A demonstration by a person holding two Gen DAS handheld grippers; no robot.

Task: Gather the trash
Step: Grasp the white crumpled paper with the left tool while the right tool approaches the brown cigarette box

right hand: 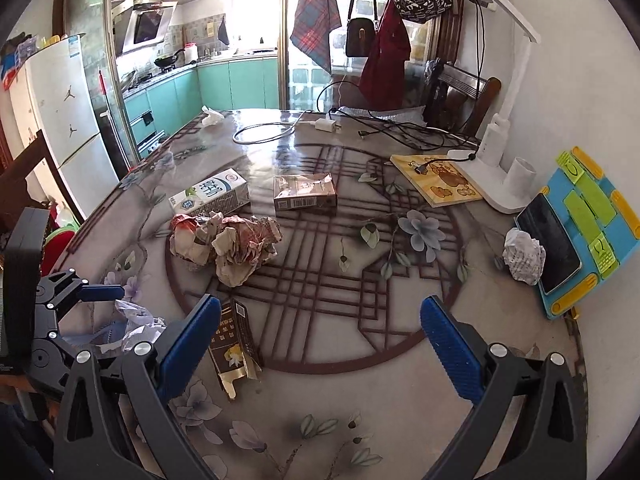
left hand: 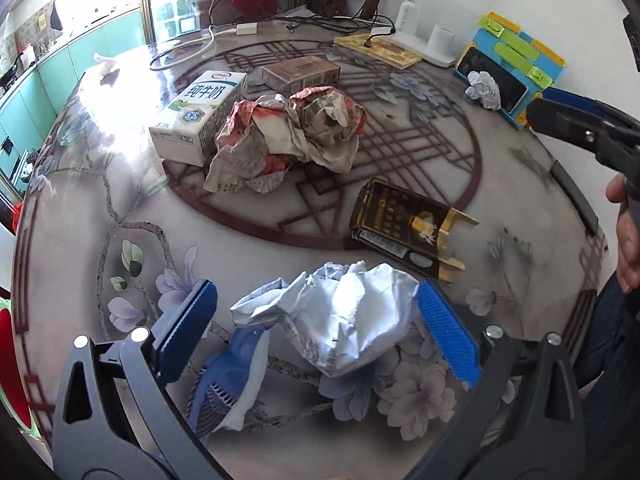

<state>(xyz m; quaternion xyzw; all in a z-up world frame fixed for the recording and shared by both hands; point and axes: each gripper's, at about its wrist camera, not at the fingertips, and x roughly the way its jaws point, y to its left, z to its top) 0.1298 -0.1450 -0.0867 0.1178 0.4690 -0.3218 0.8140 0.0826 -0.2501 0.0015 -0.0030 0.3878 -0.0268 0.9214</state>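
floral counter carries scattered trash: left gripper hovers low with jaws spread either side of a white paper wad, not pinching it, while right gripper hangs spread over bare counter beside a flattened dark carton.

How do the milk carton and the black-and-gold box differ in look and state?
The milk carton is white with green and blue print; the black-and-gold box is dark. The carton looks closed and intact; the box has its gold flap torn open. The carton touches the crumpled newspaper; the box lies apart. Both lie on their sides.
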